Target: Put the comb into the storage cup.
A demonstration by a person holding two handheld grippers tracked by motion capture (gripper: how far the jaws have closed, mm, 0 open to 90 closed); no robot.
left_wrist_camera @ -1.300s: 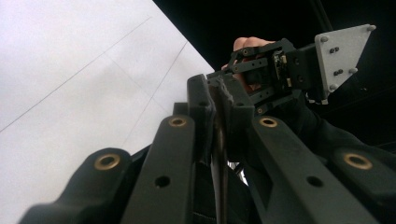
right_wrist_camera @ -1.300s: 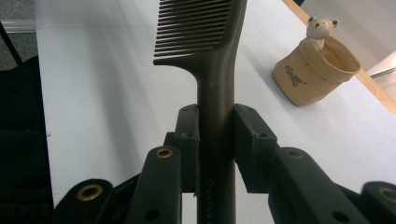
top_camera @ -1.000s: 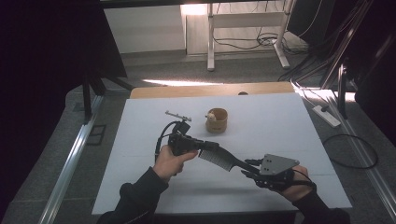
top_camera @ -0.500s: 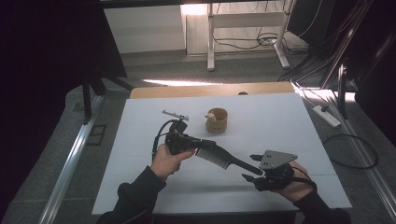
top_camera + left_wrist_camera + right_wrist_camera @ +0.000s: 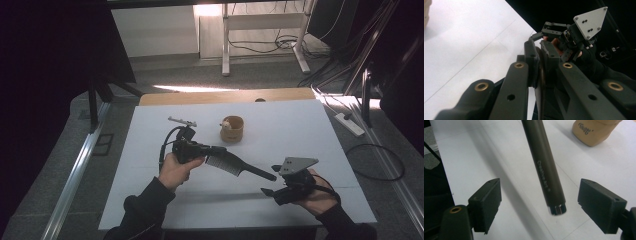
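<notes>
While the left gripper [image 5: 202, 149] pinches the toothed head of a black comb [image 5: 231, 163] tight between its jaws, the comb hangs level above the middle of the white table [image 5: 310, 130], handle pointing toward the near right corner. Behind it, toward the far edge, lie a small metal clip [image 5: 182, 121] and a tan cup [image 5: 232, 128], both untouched. Farther right, the right gripper [image 5: 274, 180] has just been opening: its jaws now stand spread on either side of the handle tip [image 5: 556, 208], pads clear of it. Judging by this, the comb looks handed over to the left side, with the release made. What seems left is drawing the right gripper away and taking the comb wherever it belongs, perhaps the cup.
</notes>
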